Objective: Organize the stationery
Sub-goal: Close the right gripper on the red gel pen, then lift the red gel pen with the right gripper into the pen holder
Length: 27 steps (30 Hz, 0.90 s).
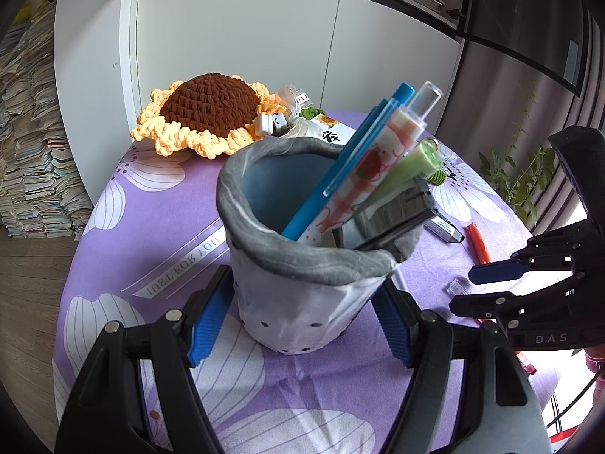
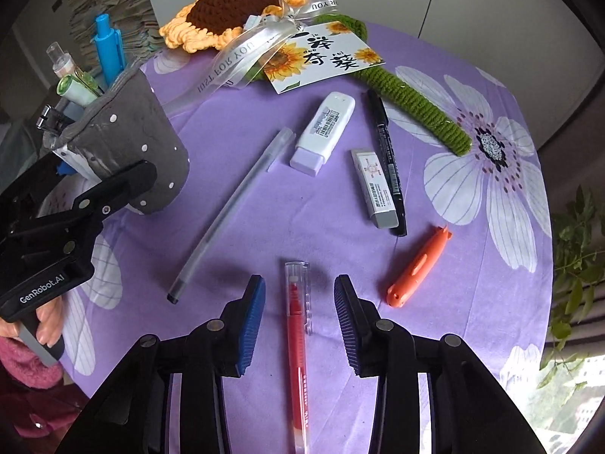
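Red plastic pen [image 2: 298, 340] flat on the purple cloth [image 2: 472, 302], down and to the right of the soft grey pot [image 2: 151, 143] in the right wrist view, well apart from it. Not yet in the pot.

Right gripper [image 2: 298, 287] just over the red plastic pen, pointing steeply down. Jaws partly open, one blue pad on each side, neither pad touching. Holding nothing for now.

Long side of the pen straight along the pointing line of the gripper: clear cap end far, other end near and low in the view. So side by side with the pads, not across them. Good for a pinch across the thin way. Probably next: close, lift, carry up and left to the pot.

Left gripper [image 1: 302, 295] hugging the bottom of the pot from both sides, pads tight against the cloth wall, holding it a bit tipped. Busy with that, and farther from the red plastic pen than the right one.

Already inside the pot: blue pen [image 1: 340, 166], pink-and-white pen [image 1: 374, 174], green pen [image 1: 408, 170], black clip [image 1: 397, 212].

Just right of the pot, on the way: long grey pen [image 2: 230, 215]. Farther right of the pot: orange cutter [image 2: 419, 268].

Risk of a roll from a one-sided push; better an even squeeze.
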Each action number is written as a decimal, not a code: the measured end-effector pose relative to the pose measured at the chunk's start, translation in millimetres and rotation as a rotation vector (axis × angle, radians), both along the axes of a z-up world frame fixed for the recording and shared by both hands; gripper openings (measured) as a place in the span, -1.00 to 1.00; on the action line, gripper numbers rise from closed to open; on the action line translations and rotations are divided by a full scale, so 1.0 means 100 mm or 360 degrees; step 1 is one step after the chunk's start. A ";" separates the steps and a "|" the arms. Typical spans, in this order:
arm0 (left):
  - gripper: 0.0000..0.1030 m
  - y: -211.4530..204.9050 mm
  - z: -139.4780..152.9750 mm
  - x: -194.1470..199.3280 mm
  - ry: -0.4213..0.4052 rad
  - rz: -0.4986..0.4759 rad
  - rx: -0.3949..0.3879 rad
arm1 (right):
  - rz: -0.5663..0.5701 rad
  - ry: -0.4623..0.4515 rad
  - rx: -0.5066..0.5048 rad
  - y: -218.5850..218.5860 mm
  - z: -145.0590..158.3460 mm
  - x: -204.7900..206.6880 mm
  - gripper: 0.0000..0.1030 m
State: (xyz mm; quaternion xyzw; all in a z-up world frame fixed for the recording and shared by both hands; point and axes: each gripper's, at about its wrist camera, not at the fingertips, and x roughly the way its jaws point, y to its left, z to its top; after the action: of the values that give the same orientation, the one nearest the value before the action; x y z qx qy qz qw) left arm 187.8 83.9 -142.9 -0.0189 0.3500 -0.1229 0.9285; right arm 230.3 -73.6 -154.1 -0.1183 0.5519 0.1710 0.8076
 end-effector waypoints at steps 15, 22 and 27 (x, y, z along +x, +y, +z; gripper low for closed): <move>0.40 0.00 0.00 0.00 0.0000 0.0000 -0.0001 | 0.0039 -0.0110 0.0009 0.12 0.19 -0.11 -0.70; 0.40 0.00 0.00 0.00 0.0001 0.0000 -0.0001 | -0.0003 -0.0375 0.0160 0.04 0.88 -0.42 -0.70; 0.40 0.00 0.00 0.01 0.0004 0.0000 -0.0003 | 0.0004 -0.0625 0.0296 0.09 1.40 -0.60 -0.71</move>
State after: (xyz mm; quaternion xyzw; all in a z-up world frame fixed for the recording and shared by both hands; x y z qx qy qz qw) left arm 188.8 84.1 -142.9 -0.0200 0.3509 -0.1231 0.9281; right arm 170.4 -64.6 -14.5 -0.0751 0.3656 0.1959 0.9068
